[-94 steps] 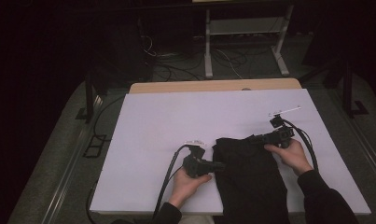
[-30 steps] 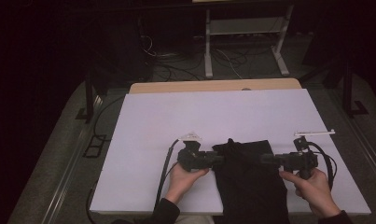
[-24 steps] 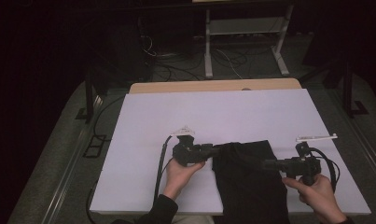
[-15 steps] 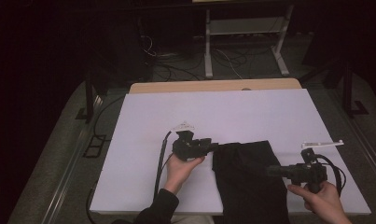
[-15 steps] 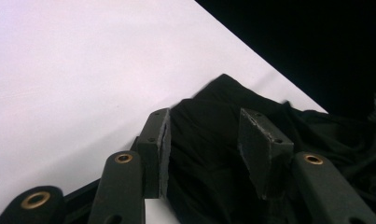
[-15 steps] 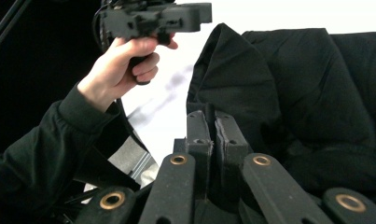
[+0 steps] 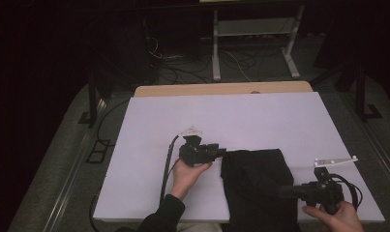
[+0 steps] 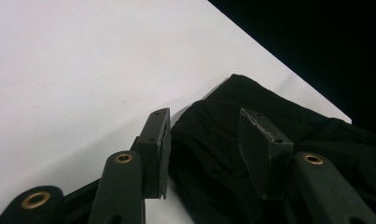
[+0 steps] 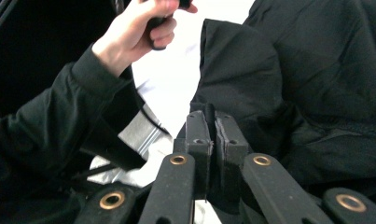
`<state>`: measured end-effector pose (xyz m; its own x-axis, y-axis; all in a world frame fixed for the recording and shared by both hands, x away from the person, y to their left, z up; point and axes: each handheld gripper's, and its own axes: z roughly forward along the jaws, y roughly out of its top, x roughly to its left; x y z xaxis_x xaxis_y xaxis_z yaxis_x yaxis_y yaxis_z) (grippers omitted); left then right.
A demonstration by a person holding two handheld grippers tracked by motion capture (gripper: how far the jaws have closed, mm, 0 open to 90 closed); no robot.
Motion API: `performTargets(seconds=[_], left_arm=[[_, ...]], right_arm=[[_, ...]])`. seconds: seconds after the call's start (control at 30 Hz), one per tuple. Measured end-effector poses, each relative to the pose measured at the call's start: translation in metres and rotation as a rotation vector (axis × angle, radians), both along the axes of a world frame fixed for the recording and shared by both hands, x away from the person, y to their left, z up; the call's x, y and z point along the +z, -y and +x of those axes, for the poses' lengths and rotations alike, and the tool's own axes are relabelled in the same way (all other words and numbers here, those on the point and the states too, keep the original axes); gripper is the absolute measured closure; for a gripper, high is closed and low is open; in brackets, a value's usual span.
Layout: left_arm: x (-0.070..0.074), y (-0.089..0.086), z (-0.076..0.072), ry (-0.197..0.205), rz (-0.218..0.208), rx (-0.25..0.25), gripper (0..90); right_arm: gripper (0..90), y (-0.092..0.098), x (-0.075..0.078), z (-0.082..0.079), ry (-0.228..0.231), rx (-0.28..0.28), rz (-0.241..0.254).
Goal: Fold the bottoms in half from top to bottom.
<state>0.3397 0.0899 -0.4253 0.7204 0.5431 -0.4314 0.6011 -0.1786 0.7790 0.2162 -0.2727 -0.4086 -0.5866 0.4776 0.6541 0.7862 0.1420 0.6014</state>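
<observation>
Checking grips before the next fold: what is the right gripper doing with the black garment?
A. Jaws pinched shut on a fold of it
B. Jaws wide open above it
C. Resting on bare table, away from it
A: in the right gripper view, the right gripper has its pads pressed together on a ridge of the black garment.

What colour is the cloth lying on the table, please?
Plain black cloth, best seen in the high view.

The black garment [image 7: 260, 186] runs off the near edge of the high view, its lower part cut away. The right hand [image 7: 335, 217] is cropped there too. In the right gripper view, whether fabric sits between the closed pads [image 9: 223, 135] cannot be told.
</observation>
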Motion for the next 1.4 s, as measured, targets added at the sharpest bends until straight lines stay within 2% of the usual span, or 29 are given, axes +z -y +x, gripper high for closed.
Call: performTargets(seconds=[0.07, 0.17, 0.27, 0.53, 0.63, 0.8, 0.87, 0.93, 1.03, 1.1, 1.23, 1.4], left_arm=[[-0.001, 0.000, 0.000, -0.001, 0.004, 0.000, 53.3], [-0.001, 0.001, 0.001, -0.004, 0.003, -0.002, 53.3], [-0.002, 0.003, 0.000, -0.006, 0.006, -0.013, 53.3], [-0.001, 0.005, -0.001, -0.001, -0.001, -0.018, 51.2], [-0.001, 0.006, 0.000, -0.001, 0.007, -0.024, 50.4], [0.001, 0.011, 0.000, 0.002, 0.017, -0.037, 48.8], [0.002, 0.011, 0.000, 0.004, 0.017, -0.041, 48.7], [0.003, 0.012, 0.000, 0.005, 0.021, -0.041, 48.6], [0.004, 0.012, 0.001, 0.011, 0.028, -0.042, 47.0], [0.004, 0.012, 0.001, 0.014, 0.031, -0.038, 46.0], [0.003, 0.012, 0.001, 0.016, 0.027, -0.036, 43.7], [0.003, 0.012, 0.001, 0.030, 0.035, -0.029, 41.3]], right_arm=[[83.9, 0.001, -0.001, -0.003, -0.003, 0.026, 0.005], [82.1, 0.003, -0.003, -0.007, -0.031, 0.059, 0.019], [71.0, 0.005, -0.005, -0.009, -0.030, 0.062, 0.011], [49.0, 0.010, 0.003, -0.006, 0.063, -0.007, -0.036], [42.6, 0.010, 0.003, -0.001, 0.062, -0.035, -0.049], [34.6, 0.004, 0.003, 0.013, 0.080, -0.069, -0.103], [34.3, 0.003, 0.002, 0.019, 0.089, -0.085, -0.123], [36.2, 0.001, 0.002, 0.025, 0.107, -0.091, -0.138], [43.7, -0.001, 0.001, 0.035, 0.117, -0.089, -0.154], [52.6, -0.004, 0.000, 0.042, 0.113, -0.087, -0.159], [71.0, -0.011, -0.003, 0.054, 0.117, -0.049, -0.164], [86.9, -0.019, -0.007, 0.065, 0.106, -0.002, -0.171]])
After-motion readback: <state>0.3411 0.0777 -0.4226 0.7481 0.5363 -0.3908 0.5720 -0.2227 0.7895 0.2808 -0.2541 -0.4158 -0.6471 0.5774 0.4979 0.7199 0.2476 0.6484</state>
